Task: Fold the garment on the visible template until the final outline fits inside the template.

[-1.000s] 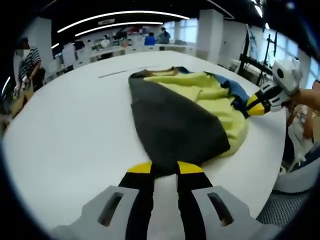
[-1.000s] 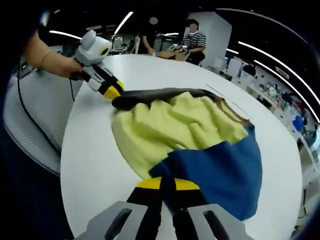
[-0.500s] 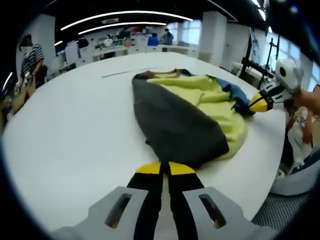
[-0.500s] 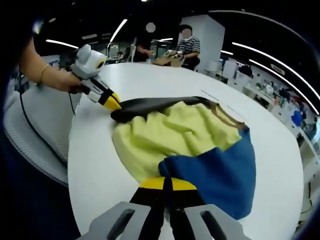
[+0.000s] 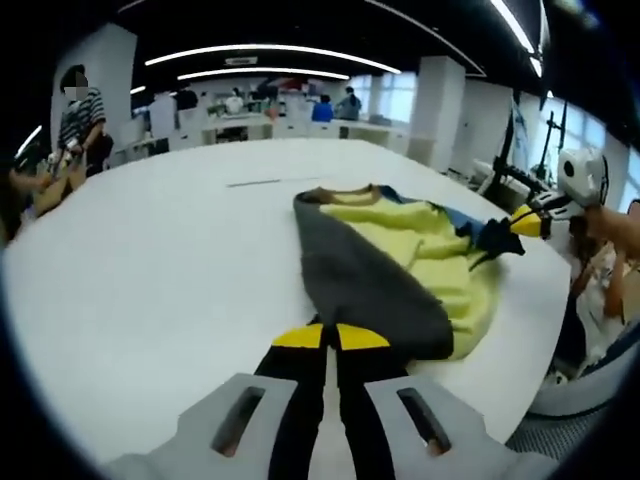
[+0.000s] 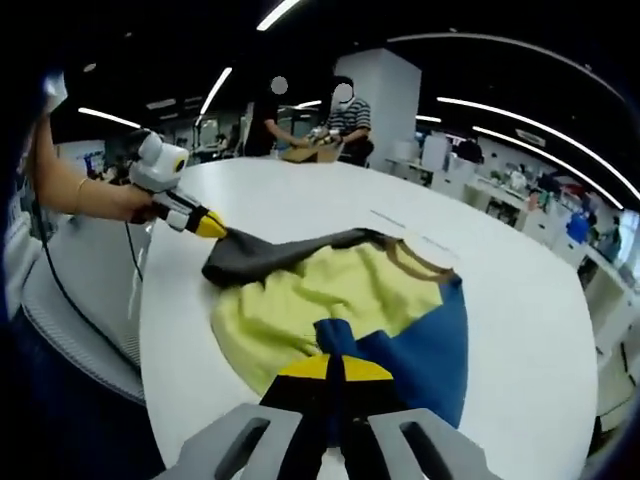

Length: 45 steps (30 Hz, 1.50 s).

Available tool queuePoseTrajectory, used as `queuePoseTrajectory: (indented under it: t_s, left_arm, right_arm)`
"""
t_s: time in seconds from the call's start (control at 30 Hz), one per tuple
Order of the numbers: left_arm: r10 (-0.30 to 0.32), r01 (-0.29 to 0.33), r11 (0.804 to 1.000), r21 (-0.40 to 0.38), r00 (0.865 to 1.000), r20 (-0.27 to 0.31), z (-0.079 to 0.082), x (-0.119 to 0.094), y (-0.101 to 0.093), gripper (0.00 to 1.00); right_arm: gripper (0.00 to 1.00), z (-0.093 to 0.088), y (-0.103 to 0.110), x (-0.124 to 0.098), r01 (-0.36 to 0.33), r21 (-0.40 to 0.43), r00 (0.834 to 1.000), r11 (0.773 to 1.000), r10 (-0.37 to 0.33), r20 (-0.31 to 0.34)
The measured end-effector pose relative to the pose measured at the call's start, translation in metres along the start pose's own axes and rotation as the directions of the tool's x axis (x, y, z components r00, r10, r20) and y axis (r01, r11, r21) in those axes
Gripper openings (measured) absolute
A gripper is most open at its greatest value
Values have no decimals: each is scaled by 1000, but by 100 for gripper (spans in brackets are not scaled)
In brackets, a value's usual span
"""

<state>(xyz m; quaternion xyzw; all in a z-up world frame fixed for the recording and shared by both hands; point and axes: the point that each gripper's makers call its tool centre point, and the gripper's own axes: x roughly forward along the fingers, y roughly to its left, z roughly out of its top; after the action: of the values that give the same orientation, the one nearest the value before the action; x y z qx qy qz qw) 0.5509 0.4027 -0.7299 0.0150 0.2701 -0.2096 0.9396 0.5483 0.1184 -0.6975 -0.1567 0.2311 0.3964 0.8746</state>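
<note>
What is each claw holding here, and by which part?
Both grip the garment: the left claw pinches the dark grey panel's near edge, the right claw pinches the blue panel's near corner.

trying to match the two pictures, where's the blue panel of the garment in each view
Left gripper view: the blue fabric panel of the garment lies at right of centre, at the tip of the right gripper.
Right gripper view: the panel spreads low, right of centre.
Shared landmark: the brown knitted collar.
</note>
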Motion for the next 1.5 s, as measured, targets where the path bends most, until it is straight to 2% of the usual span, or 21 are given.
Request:
queuePoseTrajectory:
  t_s: [0.27,0.47,0.57,0.67,0.93,1.0,1.07,1.17,1.27,1.5]
  left_arm:
    - [51,-51,999,7,998,24,14,-7,31,0]
    - [84,-85,996,32,996,12,20,-7,53,0]
    - [103,-103,994,27,995,13,22,-6,63,0]
    - [129,-129,991,13,992,10,23,-6,78,0]
    - [200,-200,978,-51,980,-2,22,-2,116,0]
    - [209,-208,975,-83,978,4,22,0,123,0]
    - [214,-213,972,-97,977,-5,21,2,128,0]
    - [223,-224,970,-92,975,-19,20,6,136,0]
    - [233,-235,969,-71,972,-33,20,9,140,0]
    - [249,-252,967,-27,965,-81,12,15,144,0]
  right_arm:
    - [0,11,-41,-16,95,26,995,995,-96,21]
    - [0,7,-81,-32,219,55,976,974,-219,2]
    - [0,3,-102,-42,283,113,959,953,-285,-1]
    - [0,-7,-122,-54,342,188,939,921,-344,-20]
    - [0,-31,-152,-70,418,238,908,877,-414,-68]
    - [0,-38,-162,-74,446,252,894,859,-439,-85]
    - [0,-42,-167,-77,458,265,888,849,-450,-93]
    - [0,-53,-179,-81,493,274,869,826,-479,-121]
    - [0,-61,-189,-84,511,294,859,808,-494,-135]
    - [0,-89,-213,-98,580,346,814,738,-547,-197]
